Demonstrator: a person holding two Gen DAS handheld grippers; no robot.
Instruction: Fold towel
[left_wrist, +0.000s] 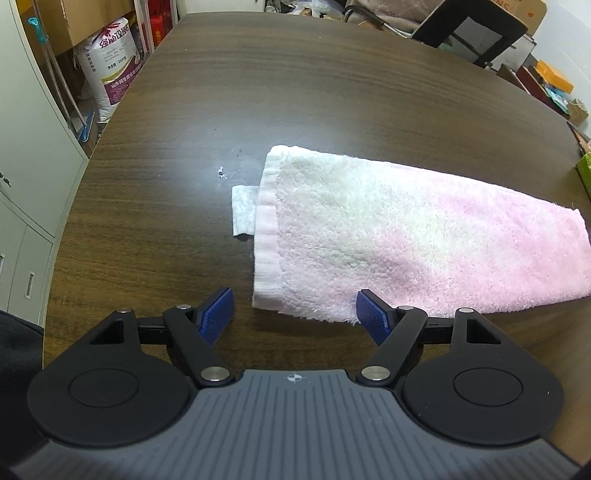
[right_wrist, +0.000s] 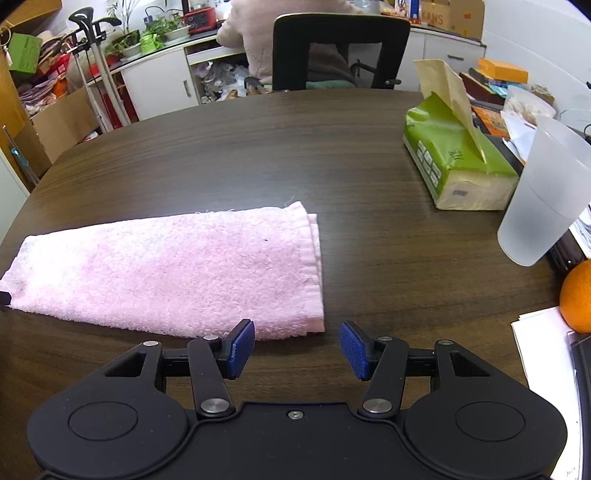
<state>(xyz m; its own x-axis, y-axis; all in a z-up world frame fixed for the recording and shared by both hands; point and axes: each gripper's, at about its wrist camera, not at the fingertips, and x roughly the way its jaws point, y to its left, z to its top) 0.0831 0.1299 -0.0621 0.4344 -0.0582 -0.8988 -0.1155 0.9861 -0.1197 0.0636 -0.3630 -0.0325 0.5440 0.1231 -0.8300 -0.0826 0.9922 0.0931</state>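
Observation:
A pink towel (left_wrist: 406, 236) lies folded into a long strip on the dark wooden table (left_wrist: 258, 92). It also shows in the right wrist view (right_wrist: 173, 269). My left gripper (left_wrist: 295, 314) is open and empty, just in front of the towel's near left corner. My right gripper (right_wrist: 297, 347) is open and empty, just in front of the towel's near right corner. Neither gripper touches the towel.
A small white tissue (left_wrist: 243, 214) pokes out from under the towel's left end. A green tissue pack (right_wrist: 454, 155), a frosted plastic cup (right_wrist: 543, 195), an orange (right_wrist: 578, 299) and papers (right_wrist: 543, 354) stand at the table's right. A black chair (right_wrist: 340, 51) stands behind the table.

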